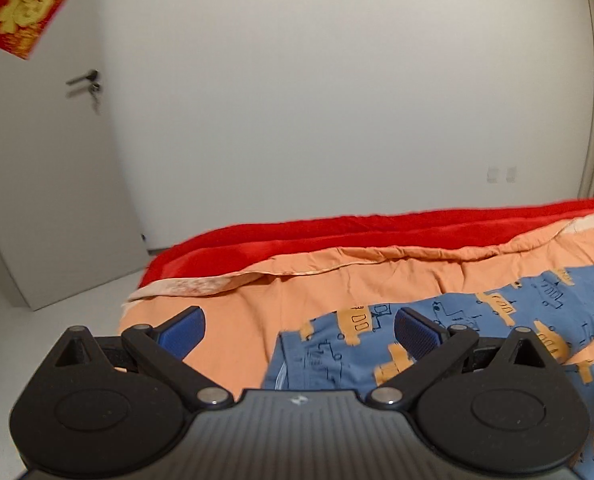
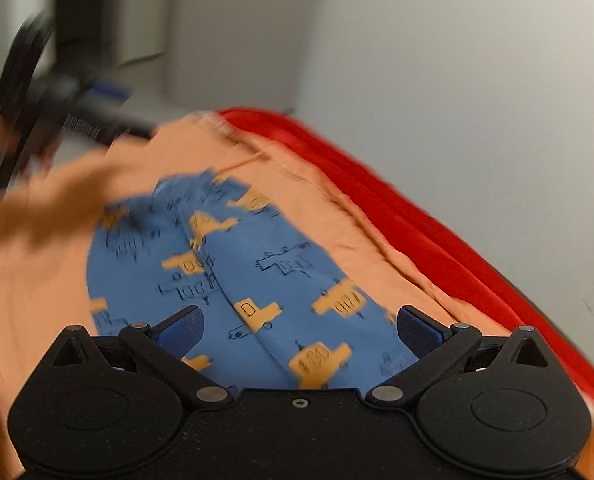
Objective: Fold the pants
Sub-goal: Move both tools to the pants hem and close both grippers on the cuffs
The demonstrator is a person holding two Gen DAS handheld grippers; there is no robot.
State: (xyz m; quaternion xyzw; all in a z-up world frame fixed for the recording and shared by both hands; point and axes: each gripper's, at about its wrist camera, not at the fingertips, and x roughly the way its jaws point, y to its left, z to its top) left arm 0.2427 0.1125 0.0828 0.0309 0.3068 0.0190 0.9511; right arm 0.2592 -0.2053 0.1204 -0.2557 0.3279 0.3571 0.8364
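Note:
Blue pants [image 1: 437, 344] printed with yellow trucks lie on an orange bed cover [image 1: 337, 280]. My left gripper [image 1: 299, 334] is open above the cover, its right pad over one end of the pants, with nothing held. In the right wrist view the pants [image 2: 233, 280] spread out ahead, blurred by motion. My right gripper [image 2: 299, 334] hovers open over their near end, holding nothing. The left gripper [image 2: 77, 108] shows blurred at the upper left of that view, beyond the far end of the pants.
A red blanket [image 1: 337, 236] runs along the bed's far edge beside a white wall. A white door [image 1: 49, 160] with a handle and a red paper decoration stands at the left, with pale floor [image 1: 37, 320] beside the bed.

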